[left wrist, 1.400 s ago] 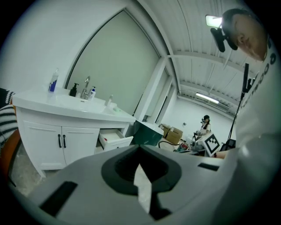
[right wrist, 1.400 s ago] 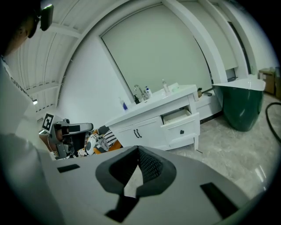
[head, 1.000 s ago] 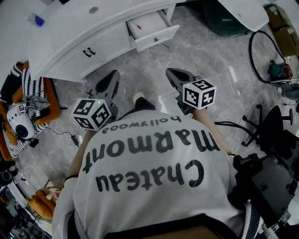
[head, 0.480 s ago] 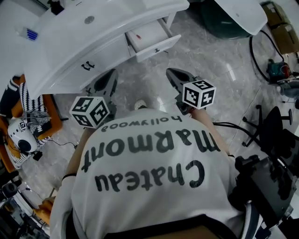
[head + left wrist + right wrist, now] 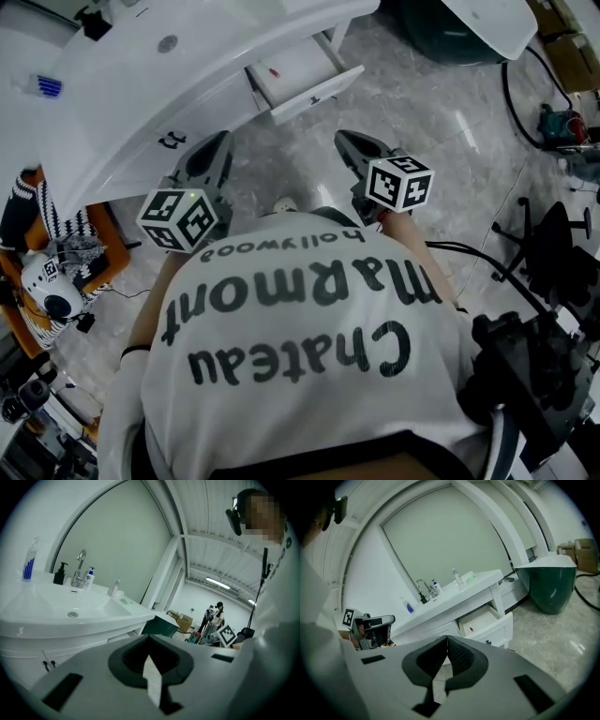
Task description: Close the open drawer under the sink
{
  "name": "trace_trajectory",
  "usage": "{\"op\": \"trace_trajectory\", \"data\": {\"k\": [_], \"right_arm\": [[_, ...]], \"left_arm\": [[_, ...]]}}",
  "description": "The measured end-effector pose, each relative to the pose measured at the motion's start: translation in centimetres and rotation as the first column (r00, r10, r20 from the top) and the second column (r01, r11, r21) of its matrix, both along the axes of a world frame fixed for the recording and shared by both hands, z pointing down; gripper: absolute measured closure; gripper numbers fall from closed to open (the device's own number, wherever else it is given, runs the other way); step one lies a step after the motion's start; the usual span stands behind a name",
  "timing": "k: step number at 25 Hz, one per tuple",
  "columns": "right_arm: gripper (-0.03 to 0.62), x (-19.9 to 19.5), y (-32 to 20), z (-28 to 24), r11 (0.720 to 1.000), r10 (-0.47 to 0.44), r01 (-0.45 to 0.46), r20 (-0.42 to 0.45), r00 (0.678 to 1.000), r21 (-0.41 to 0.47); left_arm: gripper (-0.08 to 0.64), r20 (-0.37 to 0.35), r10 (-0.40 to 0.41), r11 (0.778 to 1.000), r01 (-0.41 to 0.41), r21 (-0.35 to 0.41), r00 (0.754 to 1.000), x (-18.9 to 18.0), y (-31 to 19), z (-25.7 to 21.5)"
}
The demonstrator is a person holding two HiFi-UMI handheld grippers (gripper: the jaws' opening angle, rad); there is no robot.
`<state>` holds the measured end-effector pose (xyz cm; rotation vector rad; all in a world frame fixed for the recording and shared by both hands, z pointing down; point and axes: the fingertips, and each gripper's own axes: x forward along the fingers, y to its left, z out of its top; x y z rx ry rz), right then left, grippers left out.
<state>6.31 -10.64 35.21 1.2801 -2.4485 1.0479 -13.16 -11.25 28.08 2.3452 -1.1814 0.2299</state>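
Marble floor, drawer well beyond fingers

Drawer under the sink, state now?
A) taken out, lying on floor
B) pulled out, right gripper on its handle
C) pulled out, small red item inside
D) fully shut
C: the drawer stands out from the cabinet, a small red item on its bottom; the right gripper is well short of it.

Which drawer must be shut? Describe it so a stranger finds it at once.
Find the white sink cabinet. At its right end, one drawer stands pulled out over the marble floor. Unlike the shut doors beside it, it gapes open with a small red item inside.
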Motion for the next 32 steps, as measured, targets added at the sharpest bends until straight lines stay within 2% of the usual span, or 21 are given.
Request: {"op": "trace_trajectory", "data": {"k": [7,13,17,23,29,32], "right_arm": [[0.581,-0.9,-0.5,1.2,0.999,-0.023,0.023,0.009,1.000,-0.035],[0.581,-1.5,-1.3,2.4,0.994,-0.079,0.079,0.003,0.997,-0.070],[0.581,-1.6,-2.5,3.9,0.984,-0.138,0.136,-0.013,0.990,-0.118],[0.581,-0.9,-3.8,6.7,0.960,-0.211,0.202,-0.027,0.977,-0.194],[0.581,0.3,-4.8,10.5,0.948,-0.213,0.208,0.004,0.977,-0.239],[0.581,0.8,-5.1,13.1,0.942,-0.211,0.208,0.016,0.977,-0.263]], "left_arm": [[0.552,-0.014,-0.001,0.999,0.001,-0.037,1.000,1.0,0.0,2.2],[0.552,-0.041,-0.020,0.998,0.018,-0.060,0.999,1.7,0.7,3.1],[0.552,-0.055,-0.024,0.998,0.021,-0.058,0.998,2.1,0.9,3.6],[0.552,-0.032,-0.031,0.993,0.028,-0.113,0.999,3.5,1.6,6.7],[0.552,-0.016,-0.085,0.980,0.081,-0.183,0.996,5.0,2.1,10.5],[0.552,-0.015,-0.107,0.978,0.103,-0.183,0.994,5.5,1.7,12.2]]}}
